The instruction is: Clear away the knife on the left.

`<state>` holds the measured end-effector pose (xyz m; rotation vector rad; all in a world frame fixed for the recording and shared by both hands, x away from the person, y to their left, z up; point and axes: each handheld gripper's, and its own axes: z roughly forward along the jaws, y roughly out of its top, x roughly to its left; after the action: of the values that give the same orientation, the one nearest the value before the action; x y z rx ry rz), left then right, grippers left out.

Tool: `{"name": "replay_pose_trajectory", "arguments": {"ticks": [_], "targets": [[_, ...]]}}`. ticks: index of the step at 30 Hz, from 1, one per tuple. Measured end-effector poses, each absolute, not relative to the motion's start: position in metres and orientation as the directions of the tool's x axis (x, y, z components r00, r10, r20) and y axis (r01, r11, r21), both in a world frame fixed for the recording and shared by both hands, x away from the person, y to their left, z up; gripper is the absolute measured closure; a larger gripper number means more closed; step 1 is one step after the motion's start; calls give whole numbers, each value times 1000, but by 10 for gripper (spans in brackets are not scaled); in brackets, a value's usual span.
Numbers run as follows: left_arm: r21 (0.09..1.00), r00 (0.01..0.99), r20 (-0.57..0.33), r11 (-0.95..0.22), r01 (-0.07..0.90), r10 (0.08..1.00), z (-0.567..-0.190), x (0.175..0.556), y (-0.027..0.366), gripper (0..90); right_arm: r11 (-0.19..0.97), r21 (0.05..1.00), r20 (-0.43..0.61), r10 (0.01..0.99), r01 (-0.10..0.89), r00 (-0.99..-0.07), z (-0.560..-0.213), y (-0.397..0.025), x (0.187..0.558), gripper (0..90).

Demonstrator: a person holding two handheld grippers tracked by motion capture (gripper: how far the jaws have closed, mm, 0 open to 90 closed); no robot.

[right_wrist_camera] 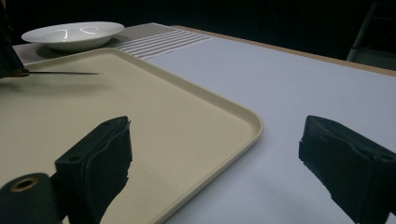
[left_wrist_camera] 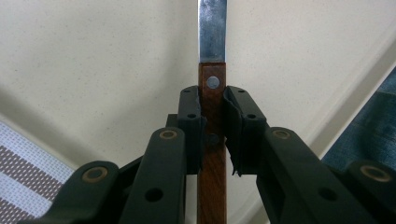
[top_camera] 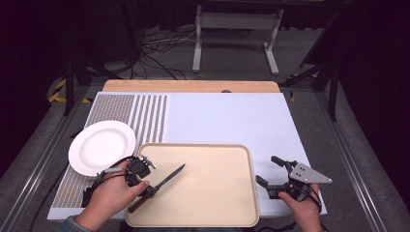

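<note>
On the white worktop (top_camera: 227, 116), your left tongs (left_wrist_camera: 212, 126) clamp the knife (top_camera: 162, 186) handle; right tongs (top_camera: 269, 173) gape empty. Tilt it and the blade could slip, gouging the tray (top_camera: 217, 193).

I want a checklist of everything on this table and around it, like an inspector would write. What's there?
Surface: white table top with a striped mat at its far left.
Job's things: beige tray at the near edge; knife held over it, blade pointing to the far right; white plate empty, on the mat beside the tray.
Clutter: nothing seen.
Grippers: left gripper shut on the knife's wooden handle; right gripper open, holding nothing, right of the tray.
Cables: black cable loops by the left hand; more cables on the floor beyond the table.
Surroundings: white stand and dark floor behind.
</note>
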<state>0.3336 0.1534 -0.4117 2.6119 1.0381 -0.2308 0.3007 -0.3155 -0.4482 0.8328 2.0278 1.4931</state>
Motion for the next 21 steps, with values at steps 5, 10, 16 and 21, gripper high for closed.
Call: {"name": "replay_pose_trajectory", "arguments": {"ticks": [5,10,16,21], "targets": [[223,717,-277,-684,695,639,-416,334,152,776,211,960,-24,718,185,-695,-447,-317,300,99],[212,714,-277,-684,698,643,-419,335,152,776,211,960,-23,718,185,-696,-448,-317,301,100],[199,711,-271,-685,701,649,-421,335,151,775,210,960,-22,716,185,-698,-448,-317,301,101],[196,715,-269,-690,697,645,-422,335,151,774,213,959,-24,715,184,-699,-448,-316,301,103]]}}
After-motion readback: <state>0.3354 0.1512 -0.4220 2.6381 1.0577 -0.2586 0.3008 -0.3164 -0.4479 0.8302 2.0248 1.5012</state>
